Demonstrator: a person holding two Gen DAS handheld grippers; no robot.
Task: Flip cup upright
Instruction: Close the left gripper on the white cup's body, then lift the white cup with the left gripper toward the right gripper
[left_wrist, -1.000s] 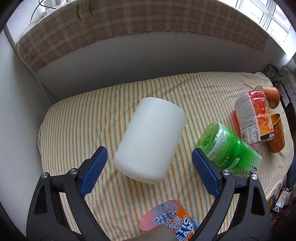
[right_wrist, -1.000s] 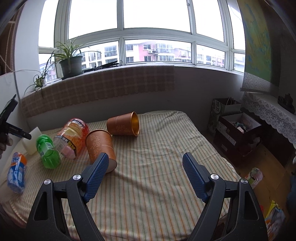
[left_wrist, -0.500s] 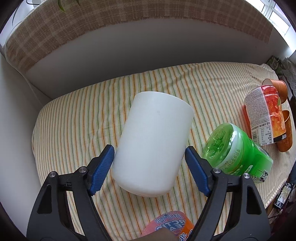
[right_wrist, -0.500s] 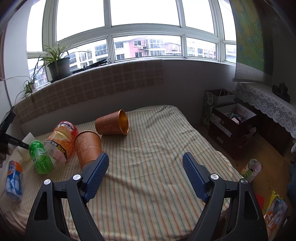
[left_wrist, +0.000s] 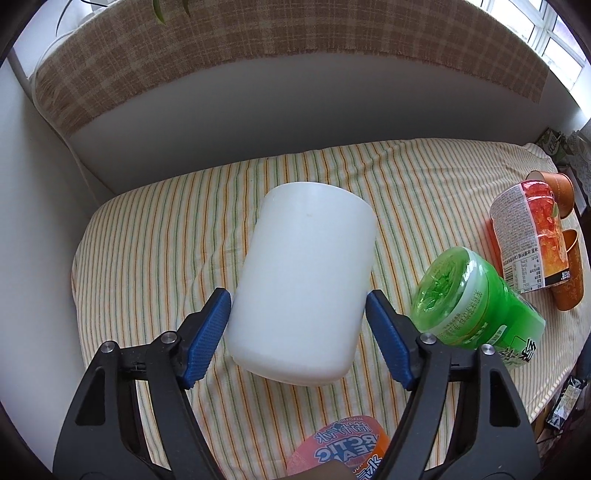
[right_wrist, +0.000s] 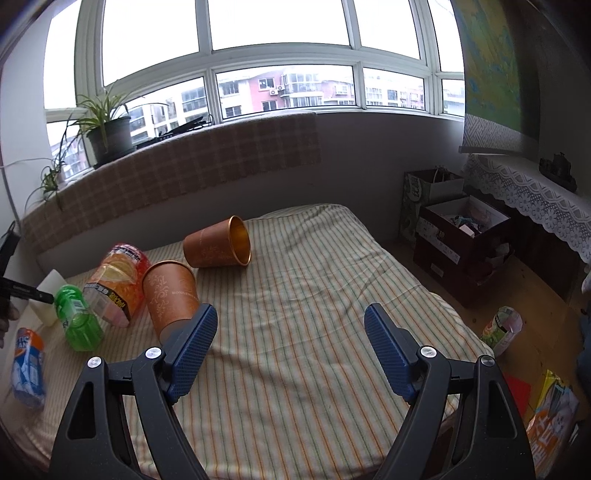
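Note:
A white plastic cup (left_wrist: 303, 280) lies on its side on the striped cloth (left_wrist: 155, 236), base toward me. My left gripper (left_wrist: 297, 317) is shut on the cup, its blue pads (left_wrist: 210, 332) pressed against both sides near the base. The cup also shows small in the right wrist view (right_wrist: 50, 295) at the far left. My right gripper (right_wrist: 286, 343) is open and empty above the striped cloth (right_wrist: 314, 295). Two copper cups lie near it: one (right_wrist: 218, 247) on its side, one (right_wrist: 171, 295) tilted by the left finger.
A green bottle (left_wrist: 476, 299), an orange-red jar (left_wrist: 524, 240) and an orange-blue bottle (left_wrist: 343, 454) lie around the white cup. A wall (left_wrist: 258, 110) stands behind the table. Boxes (right_wrist: 465, 236) and litter sit on the floor at the right.
My left gripper has moved forward around the white cup and closed on its sides. My right gripper has drifted slightly and stays open.

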